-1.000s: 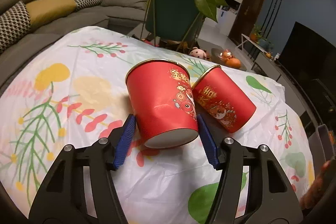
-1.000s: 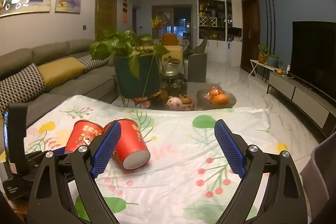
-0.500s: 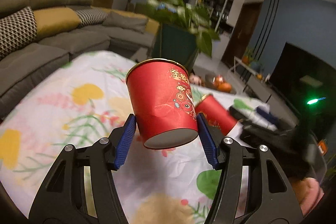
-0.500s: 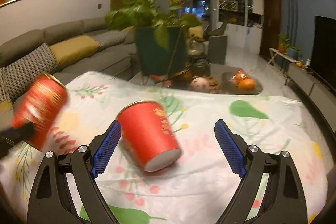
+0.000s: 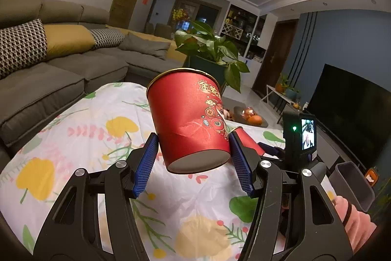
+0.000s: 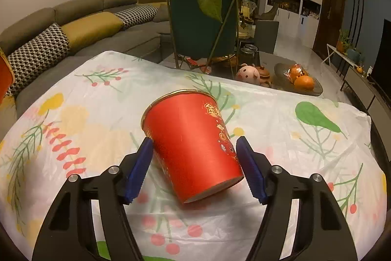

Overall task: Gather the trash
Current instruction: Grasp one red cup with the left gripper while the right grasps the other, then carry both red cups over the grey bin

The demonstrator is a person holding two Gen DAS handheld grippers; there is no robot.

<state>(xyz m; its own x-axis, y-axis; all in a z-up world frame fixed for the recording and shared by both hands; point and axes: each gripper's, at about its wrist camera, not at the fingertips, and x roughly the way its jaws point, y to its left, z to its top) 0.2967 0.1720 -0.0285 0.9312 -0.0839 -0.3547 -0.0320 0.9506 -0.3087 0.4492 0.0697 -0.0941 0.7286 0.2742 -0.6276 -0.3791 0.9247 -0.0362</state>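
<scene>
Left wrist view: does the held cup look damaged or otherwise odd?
Yes. The red paper cup clamped by the left gripper has a crease across its lower wall, just above the base, between the pads. It is also tilted, base toward the camera. No spill is visible.

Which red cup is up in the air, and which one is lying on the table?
The red cup in the left gripper is lifted. The other red cup lies tipped on the tablecloth, between the right gripper fingers.
</scene>
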